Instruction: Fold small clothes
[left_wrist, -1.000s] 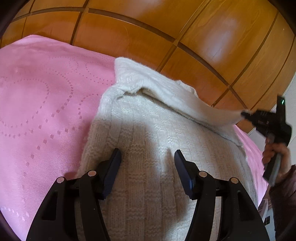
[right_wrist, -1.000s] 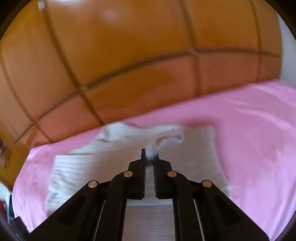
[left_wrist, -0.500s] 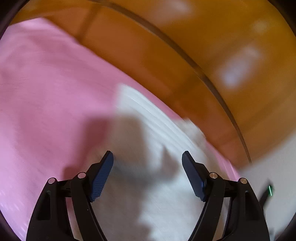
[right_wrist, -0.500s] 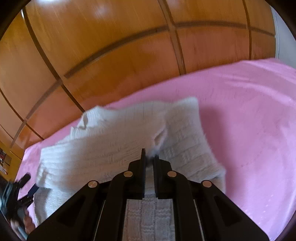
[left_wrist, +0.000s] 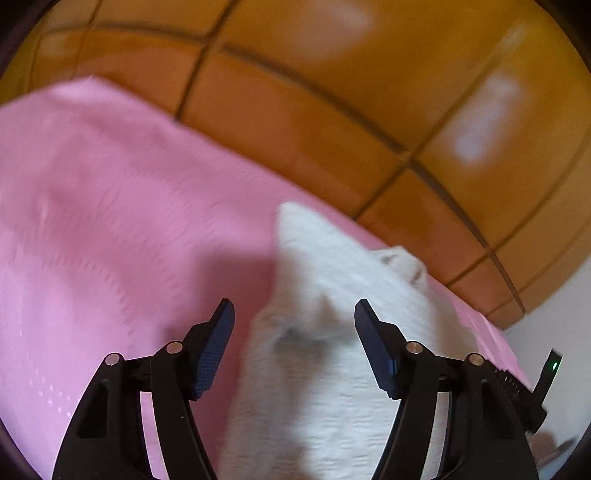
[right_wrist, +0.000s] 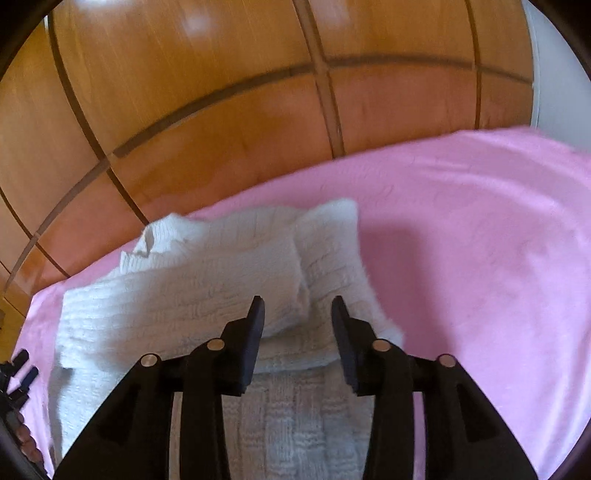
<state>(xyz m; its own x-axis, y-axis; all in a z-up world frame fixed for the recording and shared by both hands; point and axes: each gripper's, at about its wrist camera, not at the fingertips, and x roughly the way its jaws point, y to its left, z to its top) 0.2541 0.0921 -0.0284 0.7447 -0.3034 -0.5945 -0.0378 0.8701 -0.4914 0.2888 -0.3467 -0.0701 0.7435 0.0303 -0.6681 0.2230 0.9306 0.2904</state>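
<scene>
A cream knitted sweater (right_wrist: 207, 291) lies on a pink bedspread (right_wrist: 480, 229), with one sleeve (right_wrist: 236, 273) folded across its body. My right gripper (right_wrist: 297, 314) is open and empty, just above the end of that folded sleeve. In the left wrist view the sweater (left_wrist: 332, 332) is blurred and lies under and ahead of my left gripper (left_wrist: 293, 319), which is open and empty above its edge. The right gripper's black body (left_wrist: 532, 387) shows at the lower right of the left wrist view.
A glossy wooden panelled wall (right_wrist: 221, 92) rises right behind the bed. The pink bedspread (left_wrist: 92, 221) spreads wide to the left of the sweater. A white wall (left_wrist: 554, 325) shows at the right edge.
My right gripper carried the sleeve across the sweater's body, then opened and let it go. My left gripper stayed open and swung over the sweater's left edge.
</scene>
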